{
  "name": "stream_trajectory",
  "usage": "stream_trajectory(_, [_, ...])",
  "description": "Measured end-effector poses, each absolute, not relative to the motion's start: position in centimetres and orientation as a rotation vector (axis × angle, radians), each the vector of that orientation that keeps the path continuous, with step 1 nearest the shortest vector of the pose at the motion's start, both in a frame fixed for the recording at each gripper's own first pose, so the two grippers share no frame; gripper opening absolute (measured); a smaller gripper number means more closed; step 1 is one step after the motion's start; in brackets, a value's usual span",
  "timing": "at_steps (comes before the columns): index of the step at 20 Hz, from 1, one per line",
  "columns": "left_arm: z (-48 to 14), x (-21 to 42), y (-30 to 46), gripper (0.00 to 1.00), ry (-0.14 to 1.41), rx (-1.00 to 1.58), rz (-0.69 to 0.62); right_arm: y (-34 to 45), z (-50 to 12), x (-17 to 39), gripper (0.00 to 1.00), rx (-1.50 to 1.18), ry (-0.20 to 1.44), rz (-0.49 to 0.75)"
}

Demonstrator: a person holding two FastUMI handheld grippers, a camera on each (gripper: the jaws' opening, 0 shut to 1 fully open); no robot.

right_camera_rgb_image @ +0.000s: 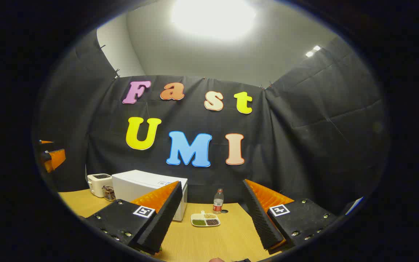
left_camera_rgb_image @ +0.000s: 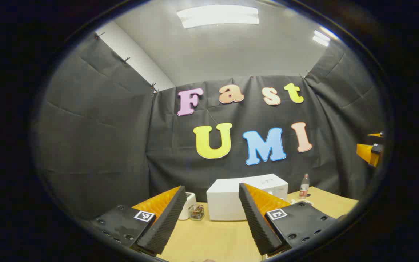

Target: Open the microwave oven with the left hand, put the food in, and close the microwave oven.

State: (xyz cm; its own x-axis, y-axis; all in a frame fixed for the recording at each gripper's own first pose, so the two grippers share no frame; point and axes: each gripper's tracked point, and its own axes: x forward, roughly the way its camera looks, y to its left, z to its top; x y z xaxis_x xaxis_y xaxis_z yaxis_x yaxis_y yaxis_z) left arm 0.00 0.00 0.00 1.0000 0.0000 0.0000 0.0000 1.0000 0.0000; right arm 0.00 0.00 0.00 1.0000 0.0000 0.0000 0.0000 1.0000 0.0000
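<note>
We see both grippers spread w/ ribbed pads; boxy white microwave, food in oval 3-part dish on wood table

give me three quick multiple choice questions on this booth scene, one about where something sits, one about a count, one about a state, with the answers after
1. Where does the divided dish of food sit?
A. on the table between the microwave oven and the bottle
B. on top of the microwave oven
C. inside the toaster

2. How many compartments of food does the dish show?
A. one
B. three
C. six

3. What state is the left gripper in?
A. shut on the bottle
B. shut on the dish
C. open, holding nothing

Answers:
1 A: in the right gripper view the dish lies on the table, with the microwave oven to one side and the bottle just behind.
2 B: three patches of food show, green, pale and dark.
3 C: its fingers stand wide apart in the left gripper view, with only the table and oven far beyond.
</note>
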Motion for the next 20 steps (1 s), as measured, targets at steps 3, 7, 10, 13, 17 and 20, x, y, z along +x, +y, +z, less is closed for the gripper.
stream_trajectory(3, [0.1, 0.0, -0.8, 0.98, -0.008, -0.001, -0.013, -0.4, -0.5, 0.0, 0.98, -0.009, 0.013, 0.004])
stream_trajectory(7, [0.4, 0.1, -1.8, 0.97, -0.012, 0.008, -0.021, -0.8, -0.6, 0.0, 0.98, -0.009, 0.010, 0.007])
stream_trajectory(10, [0.5, 0.0, -2.5, 0.97, -0.016, 0.012, -0.015, -1.4, -0.8, 0.3, 0.98, -0.004, 0.010, 0.013])
stream_trajectory(13, [0.7, -0.4, -3.6, 0.97, -0.021, 0.012, -0.007, -1.8, -1.2, 0.8, 0.98, 0.005, 0.012, 0.031])
stream_trajectory(17, [0.2, 0.2, -4.5, 0.97, -0.028, 0.028, 0.009, -2.2, -1.5, 1.4, 0.98, 0.025, 0.011, 0.058])
stream_trajectory(20, [0.1, 1.9, -5.4, 0.97, -0.028, 0.011, -0.004, -2.9, -1.5, 1.9, 0.99, 0.030, 0.010, 0.043])
